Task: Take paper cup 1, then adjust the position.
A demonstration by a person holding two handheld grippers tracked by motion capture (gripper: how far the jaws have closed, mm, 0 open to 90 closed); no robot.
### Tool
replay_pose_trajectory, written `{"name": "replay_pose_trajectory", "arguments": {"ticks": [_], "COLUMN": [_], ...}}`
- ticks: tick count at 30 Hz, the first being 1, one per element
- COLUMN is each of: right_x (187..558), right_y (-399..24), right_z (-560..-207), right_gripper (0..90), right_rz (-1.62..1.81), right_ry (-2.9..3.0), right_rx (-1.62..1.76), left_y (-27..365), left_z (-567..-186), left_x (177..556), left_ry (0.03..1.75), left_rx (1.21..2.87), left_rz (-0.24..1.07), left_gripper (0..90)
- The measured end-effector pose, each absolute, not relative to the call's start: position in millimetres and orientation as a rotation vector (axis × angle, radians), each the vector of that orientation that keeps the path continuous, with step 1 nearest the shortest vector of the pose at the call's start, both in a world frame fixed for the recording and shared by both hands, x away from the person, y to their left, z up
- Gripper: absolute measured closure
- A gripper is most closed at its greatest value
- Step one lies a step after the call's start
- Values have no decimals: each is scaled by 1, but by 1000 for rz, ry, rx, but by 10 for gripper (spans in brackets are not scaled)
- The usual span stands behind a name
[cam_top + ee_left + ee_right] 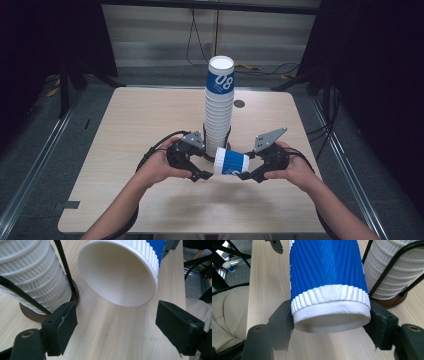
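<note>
The cup (231, 163) lies on its side, pinched at its bottom end by the right hand-held gripper (248, 175), its open mouth facing the left hand-held gripper (200, 176), whose jaws are spread, likely to take it beside the stack (219, 111).

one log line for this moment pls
right tongs: shut on blue-and-white ribbed paper cup base | left tongs: open, facing its mouth | cup stack: upright

Both tongs are black. Left tongs (200, 176) and right tongs (248, 176) each carry a grey three-cornered plate on top. Black cables trail back from both along bare forearms. Jaw blocks are matte black, chunky, with a brass-ringed screw hole near each base. Beige trousers (225, 312).
</note>
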State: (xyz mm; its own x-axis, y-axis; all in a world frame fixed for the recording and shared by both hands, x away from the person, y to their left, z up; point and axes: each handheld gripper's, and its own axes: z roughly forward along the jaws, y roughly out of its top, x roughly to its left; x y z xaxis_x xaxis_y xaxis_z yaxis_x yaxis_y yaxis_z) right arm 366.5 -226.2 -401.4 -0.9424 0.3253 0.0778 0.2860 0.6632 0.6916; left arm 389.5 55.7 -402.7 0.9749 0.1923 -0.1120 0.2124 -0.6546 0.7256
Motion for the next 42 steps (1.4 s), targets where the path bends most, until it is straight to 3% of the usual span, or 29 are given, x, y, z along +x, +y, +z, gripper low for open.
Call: {"name": "replay_pose_trajectory", "arguments": {"ticks": [24, 42], "right_x": [365, 365], "right_y": [-223, -216], "right_z": [-395, -396], "right_gripper": [300, 300], "right_rz": [1219, 1248], "right_ry": [2806, 2825], "right_rx": [495, 453], "left_y": [54, 49], "left_z": [-399, -401], "left_x": [389, 391], "left_ry": [235, 168], "left_rx": [2229, 2217], "left_rz": [28, 14], "left_gripper": [152, 60]}}
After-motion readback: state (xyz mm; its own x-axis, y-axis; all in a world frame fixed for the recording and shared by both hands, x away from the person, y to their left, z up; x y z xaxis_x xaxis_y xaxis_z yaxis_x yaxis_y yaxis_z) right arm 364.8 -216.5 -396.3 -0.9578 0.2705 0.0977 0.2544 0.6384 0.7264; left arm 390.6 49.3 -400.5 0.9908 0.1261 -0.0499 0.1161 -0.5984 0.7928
